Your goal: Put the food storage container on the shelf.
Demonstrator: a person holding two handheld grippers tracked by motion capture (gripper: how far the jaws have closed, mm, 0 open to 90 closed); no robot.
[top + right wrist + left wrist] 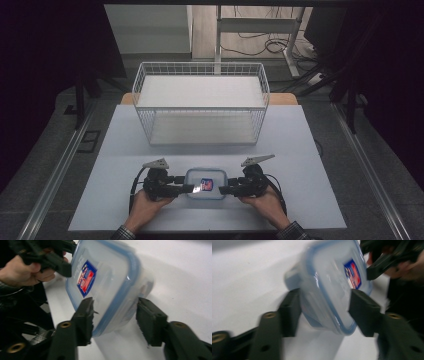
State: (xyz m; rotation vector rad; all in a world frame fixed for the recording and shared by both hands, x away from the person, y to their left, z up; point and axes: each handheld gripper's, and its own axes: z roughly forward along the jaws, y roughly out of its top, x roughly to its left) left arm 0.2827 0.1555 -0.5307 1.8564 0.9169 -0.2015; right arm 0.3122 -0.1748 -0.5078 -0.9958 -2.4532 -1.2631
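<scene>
Both the left gripper (189,188) and right gripper (223,189) clamp opposite ends of the clear, blue-rimmed plastic lidded container (205,183); judged next: a level, joint lift toward the white wire basket (201,102).

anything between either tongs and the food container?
Nothing visible. The left tongs and right tongs sit at opposite ends of the lidded container, its ends between their jaws on the white table.

You've got a pale grey rectangular tabletop (125,165) in front of you. At its far end sits a white wire basket (200,102), and near your edge a clear plastic food container with a blue-rimmed lid (205,183).
</scene>
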